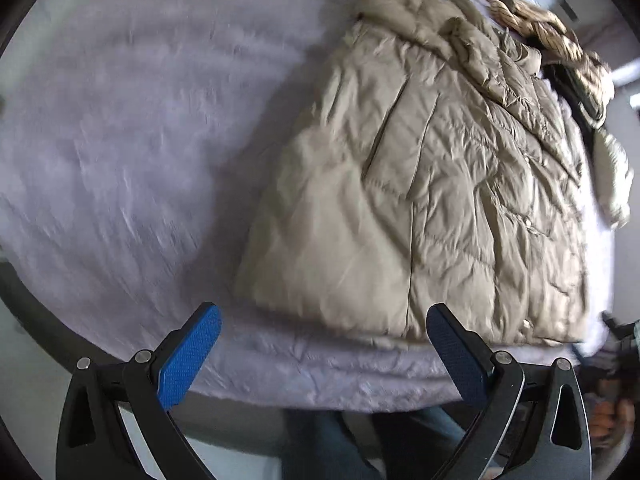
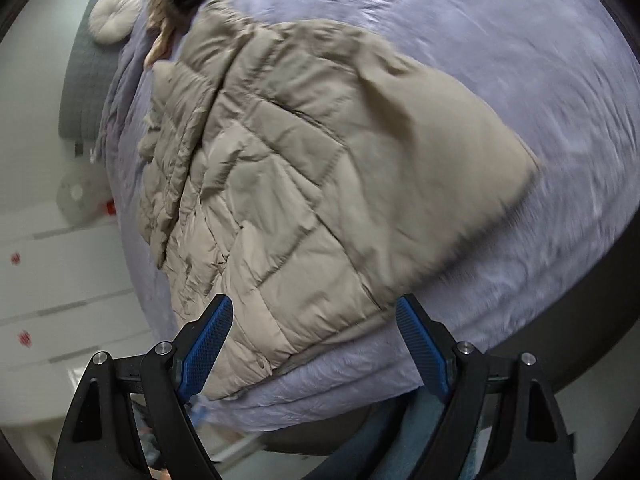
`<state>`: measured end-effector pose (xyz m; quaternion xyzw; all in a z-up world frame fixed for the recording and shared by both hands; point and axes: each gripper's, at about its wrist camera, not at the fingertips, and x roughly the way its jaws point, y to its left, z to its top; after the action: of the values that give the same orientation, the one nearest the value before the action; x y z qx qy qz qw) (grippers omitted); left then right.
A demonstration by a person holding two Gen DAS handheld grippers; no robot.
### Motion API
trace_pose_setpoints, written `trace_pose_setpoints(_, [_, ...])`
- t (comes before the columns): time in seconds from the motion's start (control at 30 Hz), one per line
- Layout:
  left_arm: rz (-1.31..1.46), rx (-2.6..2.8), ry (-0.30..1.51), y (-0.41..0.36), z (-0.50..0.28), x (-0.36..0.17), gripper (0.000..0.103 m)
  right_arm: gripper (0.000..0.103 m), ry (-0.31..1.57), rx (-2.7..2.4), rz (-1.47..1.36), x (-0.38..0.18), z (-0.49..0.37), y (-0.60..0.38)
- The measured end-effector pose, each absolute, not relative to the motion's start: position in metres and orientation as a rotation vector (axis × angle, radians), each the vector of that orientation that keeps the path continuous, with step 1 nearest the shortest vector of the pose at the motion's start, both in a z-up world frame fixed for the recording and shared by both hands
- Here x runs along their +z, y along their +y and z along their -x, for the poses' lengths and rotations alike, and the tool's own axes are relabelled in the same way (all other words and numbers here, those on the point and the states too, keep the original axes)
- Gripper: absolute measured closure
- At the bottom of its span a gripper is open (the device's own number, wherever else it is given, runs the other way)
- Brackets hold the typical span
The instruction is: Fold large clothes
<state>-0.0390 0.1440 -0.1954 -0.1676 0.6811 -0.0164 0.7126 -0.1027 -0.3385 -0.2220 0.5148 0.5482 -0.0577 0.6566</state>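
A beige quilted puffer jacket (image 1: 432, 184) lies folded on a lavender bed cover (image 1: 140, 140), its hem near the bed's front edge. It also shows in the right wrist view (image 2: 320, 184), with the bed cover (image 2: 520, 60) around it. My left gripper (image 1: 324, 320) is open and empty, held above the bed's front edge just before the hem. My right gripper (image 2: 314, 312) is open and empty, its jaws spread over the jacket's near corner without touching it.
A braided tan cushion (image 1: 560, 36) and dark fabric lie beyond the jacket's collar. A round white cushion (image 2: 114, 14) rests against a grey headboard (image 2: 86, 80). White drawers (image 2: 60, 280) stand left of the bed. The person's jeans (image 1: 320, 440) show below.
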Motion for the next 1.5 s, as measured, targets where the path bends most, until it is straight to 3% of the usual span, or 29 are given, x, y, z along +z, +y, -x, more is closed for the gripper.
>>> trace_pose_setpoints(0.27, [0.659, -0.218, 1.566, 0.119, 0.044, -0.243, 0.0, 0.017, 1.176, -0.135, -1.405, -0.254, 0.127, -0.348])
trace_pose_setpoints(0.6, [0.637, -0.267, 1.514, 0.097, 0.007, -0.239, 0.002, 0.016, 1.09, -0.139, -1.514, -0.285, 0.114, -0.349])
trace_pose_setpoints(0.67, [0.629, -0.257, 1.502, 0.1, 0.004, -0.237, 0.014, 0.016, 1.063, -0.121, -1.518, -0.283, 0.111, -0.349])
trace_pose_setpoints(0.73, [0.597, -0.248, 1.508, 0.105, 0.003, -0.236, 0.05, 0.016, 1.028, -0.102, -1.525, -0.28, 0.109, -0.349])
trace_pose_setpoints(0.8, [0.554, -0.25, 1.518, 0.107, 0.001, -0.236, 0.078, 0.016, 1.009, -0.089, -1.534, -0.28, 0.107, -0.35])
trace_pose_setpoints(0.83, [0.549, -0.257, 1.509, 0.109, 0.0, -0.234, 0.083, 0.017, 1.005, -0.086, -1.538, -0.28, 0.105, -0.349])
trace_pose_setpoints(0.9, [0.548, -0.274, 1.486, 0.113, 0.001, -0.227, 0.088, 0.028, 1.01, -0.086, -1.541, -0.28, 0.101, -0.348])
trace_pose_setpoints(0.93, [0.551, -0.279, 1.477, 0.114, 0.001, -0.223, 0.089, 0.049, 1.019, -0.086, -1.543, -0.281, 0.099, -0.347])
trace_pose_setpoints(0.97, [0.557, -0.287, 1.462, 0.115, 0.001, -0.218, 0.089, 0.079, 1.035, -0.09, -1.541, -0.282, 0.096, -0.347])
trace_pose_setpoints(1.0, [0.561, -0.294, 1.446, 0.115, -0.001, -0.211, 0.089, 0.093, 1.052, -0.098, -1.533, -0.283, 0.095, -0.348])
trace_pose_setpoints(1.23, [0.566, -0.303, 1.338, 0.116, -0.029, -0.162, 0.089, 0.095, 1.02, 0.042, -1.454, -0.245, 0.061, -0.36])
trace_pose_setpoints(1.5, [0.535, -0.267, 1.162, 0.098, -0.116, -0.09, 0.089, 0.095, 1.007, 0.243, -1.192, -0.16, -0.048, -0.372])
